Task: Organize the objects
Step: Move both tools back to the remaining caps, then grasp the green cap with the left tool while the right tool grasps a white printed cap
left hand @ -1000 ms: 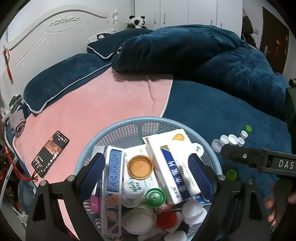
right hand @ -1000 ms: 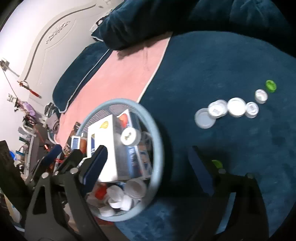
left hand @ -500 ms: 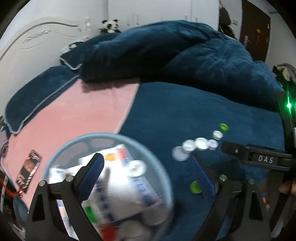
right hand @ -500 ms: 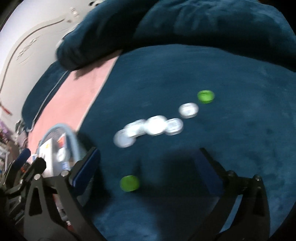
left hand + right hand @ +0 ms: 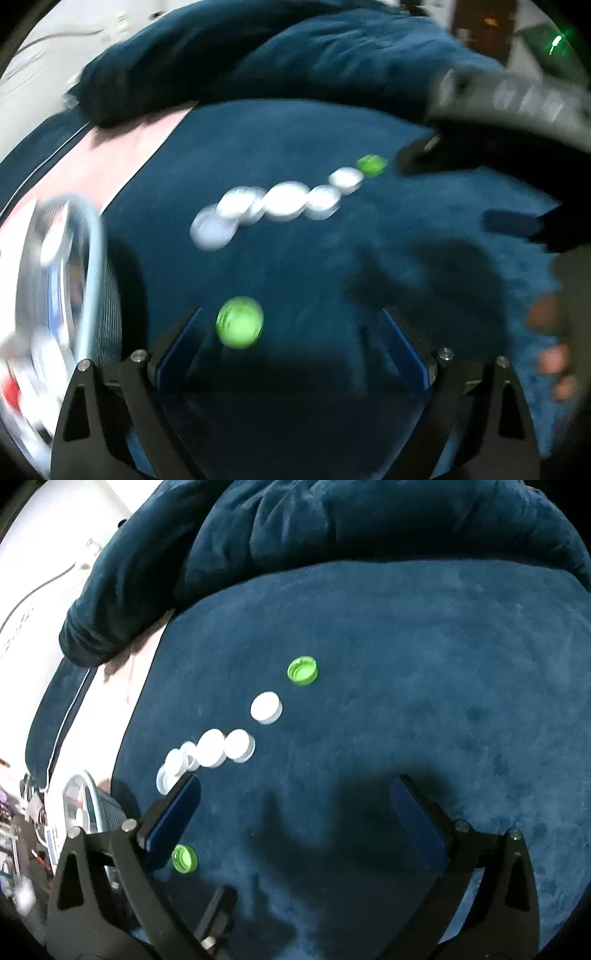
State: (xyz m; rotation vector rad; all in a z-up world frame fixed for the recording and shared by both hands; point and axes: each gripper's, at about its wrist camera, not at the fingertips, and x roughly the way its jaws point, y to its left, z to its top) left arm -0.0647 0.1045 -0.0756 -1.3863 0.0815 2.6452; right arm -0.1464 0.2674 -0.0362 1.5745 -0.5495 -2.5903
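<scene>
— Both tools are spread wide with nothing in them. Left tool (image 5: 291,332) hangs over the bed with the nearer green cap (image 5: 240,322) just inside its left finger; right tool (image 5: 295,812) has just been opening, and only bare blue blanket (image 5: 424,664) lies between its fingers.

— Where's the rest of the stuff?

— White caps (image 5: 212,747) sit in a slanted row on the blanket, some overlapping at the lower end, one apart higher up. Past that one lies the far green cap (image 5: 303,670), by itself. The pale blue basket (image 5: 94,258), with boxes and bottles inside, stands off to the left at the blanket's edge.

— So which one goes first?

— My guess is the nearer green cap, since the left tool is nearly around it. The left view is smeared, though, so I can't say exactly how it sits.

— What could spoil it?

— That cap is low and lies on soft plush. If the fingers come down unevenly, one pad could press the blanket and tip or flick the cap away. It's also off-centre, close to one finger, so closing now might shove it sideways instead of pinching it.

— And the two tools?

— They're near each other; the right tool's left finger sits just beside that same cap in its own view. If both go for it, they may knock together, or sweep the white row out of line.
</scene>
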